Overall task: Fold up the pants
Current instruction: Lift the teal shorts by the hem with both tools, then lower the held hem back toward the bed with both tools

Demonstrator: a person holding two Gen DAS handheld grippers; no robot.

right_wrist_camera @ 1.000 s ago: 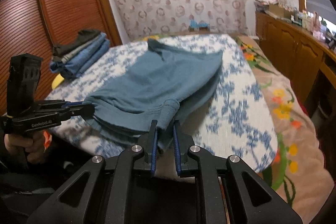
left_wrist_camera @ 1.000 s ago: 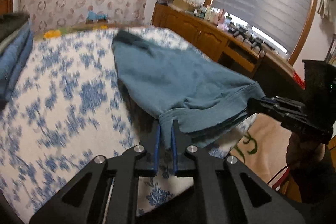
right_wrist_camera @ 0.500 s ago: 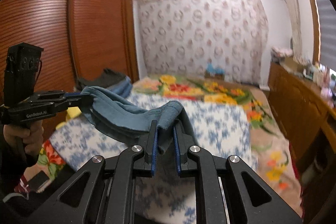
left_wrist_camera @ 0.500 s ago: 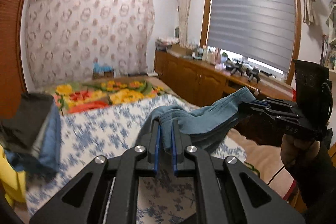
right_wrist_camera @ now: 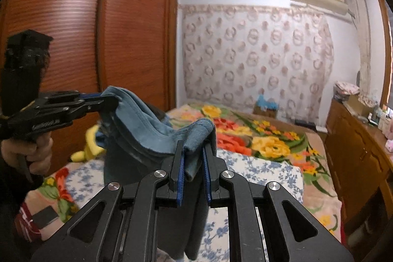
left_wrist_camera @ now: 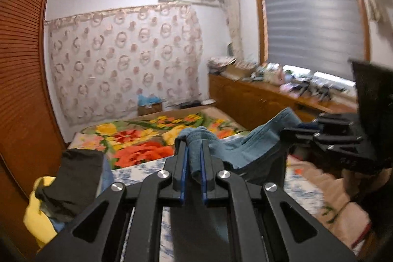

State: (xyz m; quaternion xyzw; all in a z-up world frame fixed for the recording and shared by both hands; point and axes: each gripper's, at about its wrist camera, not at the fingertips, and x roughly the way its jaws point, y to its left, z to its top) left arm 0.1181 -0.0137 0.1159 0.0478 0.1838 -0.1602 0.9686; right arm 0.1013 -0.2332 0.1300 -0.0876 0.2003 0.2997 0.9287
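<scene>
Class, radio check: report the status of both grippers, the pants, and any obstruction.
Left hand-held gripper and right hand-held gripper both shut on the blue-grey fabric pants. Pants held up between them, above the floral bed. Nothing in the way.

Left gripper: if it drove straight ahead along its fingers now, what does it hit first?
Beyond the blue pants clamped in the left gripper, most likely the floral blanket on the bed, since the fingers tilt slightly down toward it. Nothing else seems to intervene, though fisheye depth is uncertain.
</scene>
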